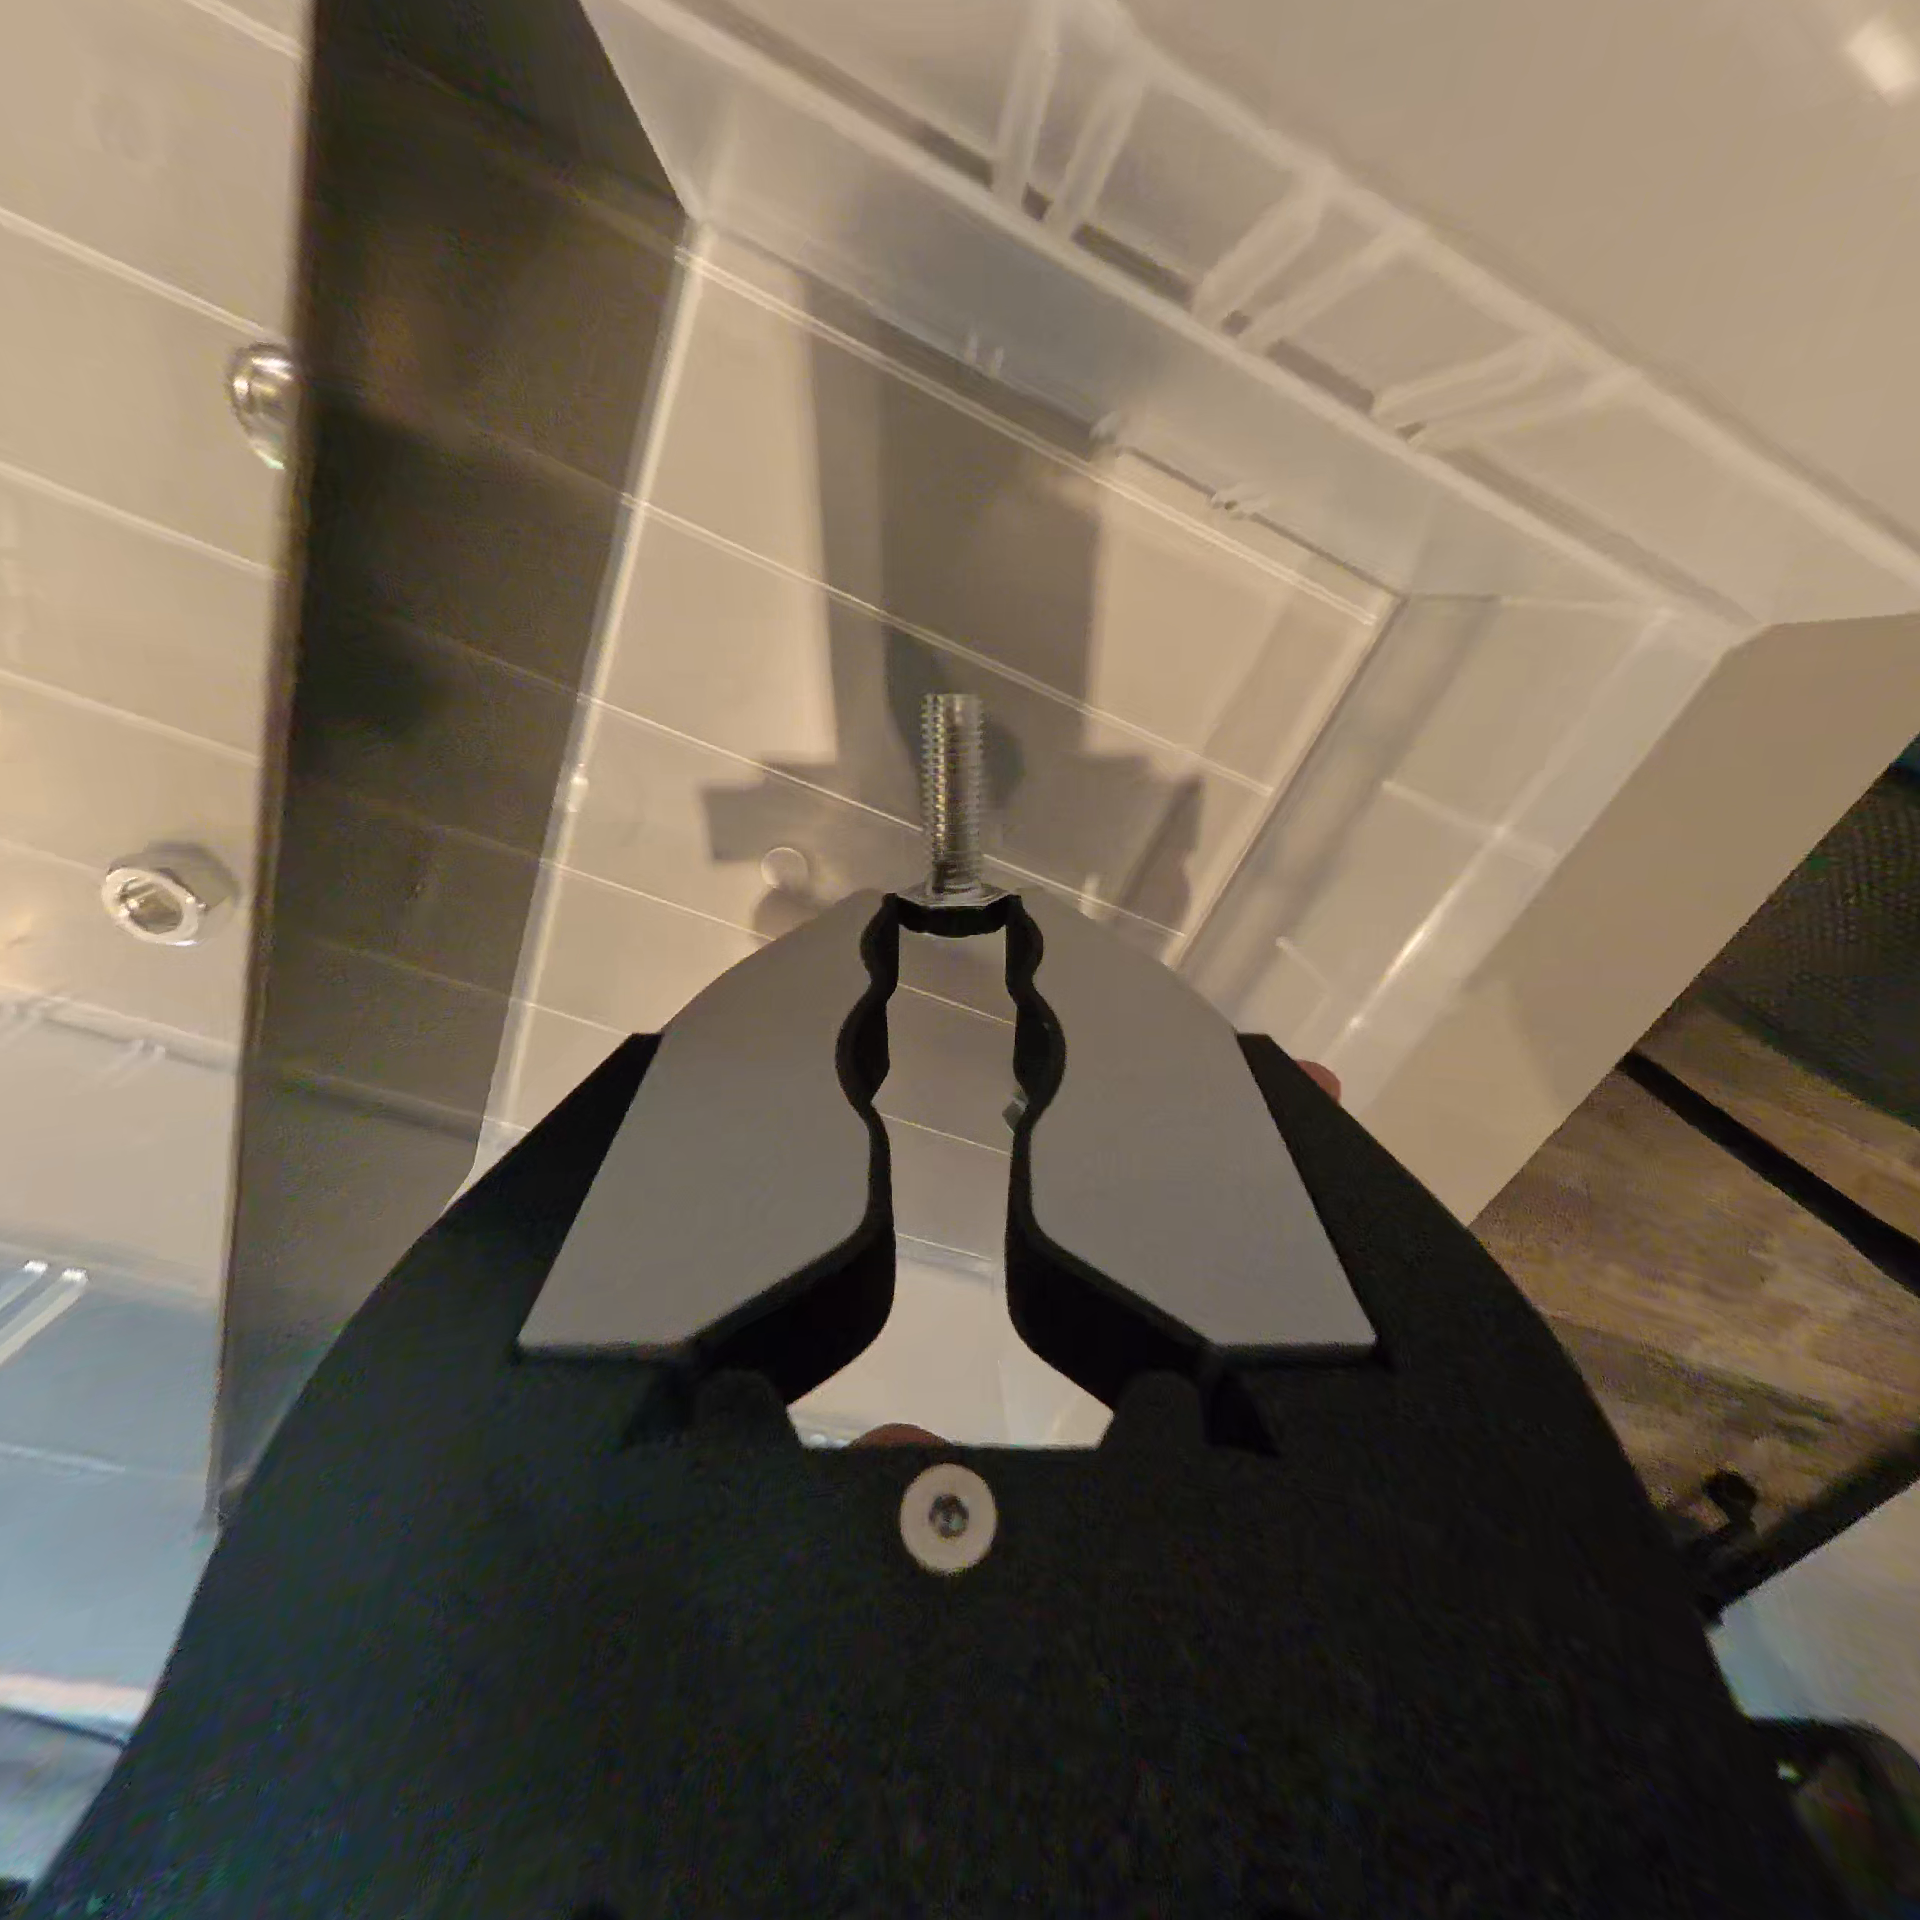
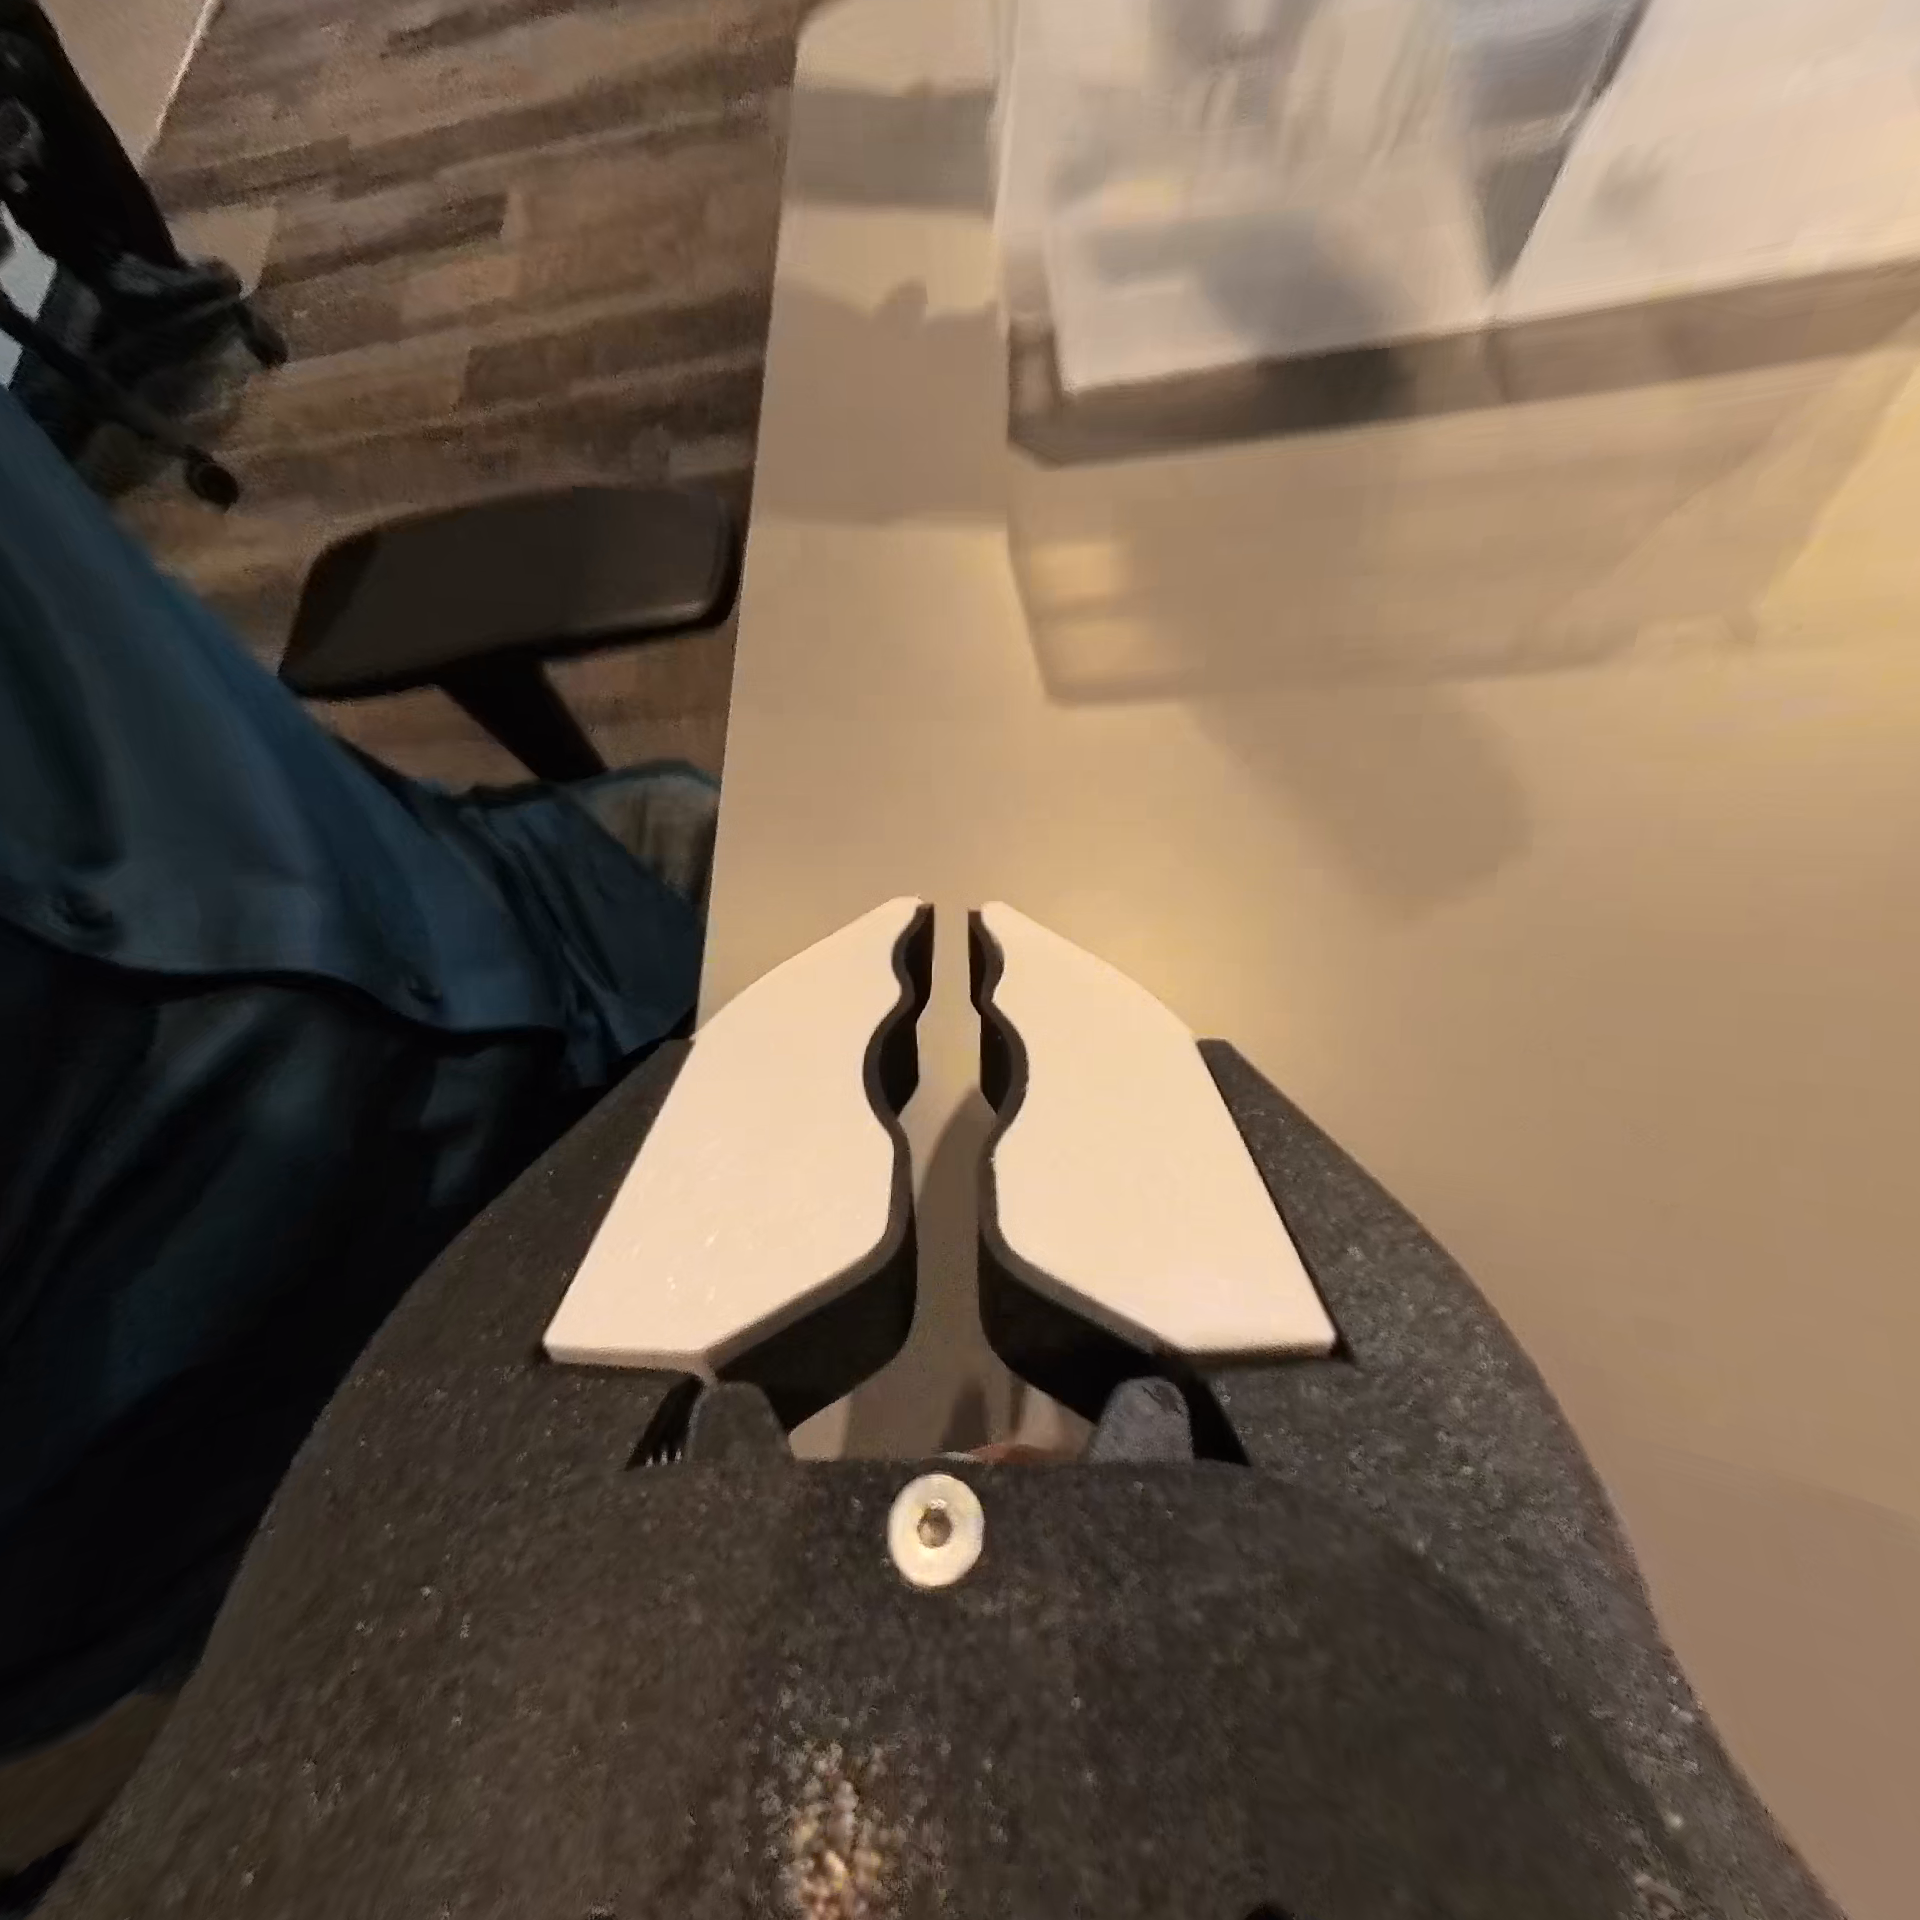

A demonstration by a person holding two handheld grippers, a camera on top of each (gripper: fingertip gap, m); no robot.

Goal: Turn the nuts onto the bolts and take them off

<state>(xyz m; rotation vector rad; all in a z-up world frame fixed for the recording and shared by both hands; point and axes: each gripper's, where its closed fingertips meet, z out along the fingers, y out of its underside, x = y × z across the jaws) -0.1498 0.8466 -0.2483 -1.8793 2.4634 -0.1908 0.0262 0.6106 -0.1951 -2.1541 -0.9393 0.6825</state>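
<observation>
Up front, the left gripper (image 1: 951, 920) pinches the hexagonal head of a bolt (image 1: 948, 795) between its fingertips, so that the threaded shaft sticks straight out beyond them. Behind the bolt sits a clear plastic box (image 1: 1299, 436) on a white table (image 1: 1558, 156). Off to the left of the same view, a silver nut (image 1: 166, 891) lies on the ribbed clear plastic, and a second shiny piece (image 1: 262, 393) lies farther back, half hidden by a dark upright strip (image 1: 416, 623); whether it is a nut or a bolt head is unclear.

The right gripper (image 2: 951, 914) is nearly closed, with only a thin slit between its pale fingers (image 2: 790, 1164), and carries nothing. It hangs over the bare table near its edge, with the blurred box (image 2: 1351, 260) beyond. To the left are blue cloth (image 2: 208, 831), a dark chair seat (image 2: 520, 582) and a wood-patterned floor (image 2: 468, 208).
</observation>
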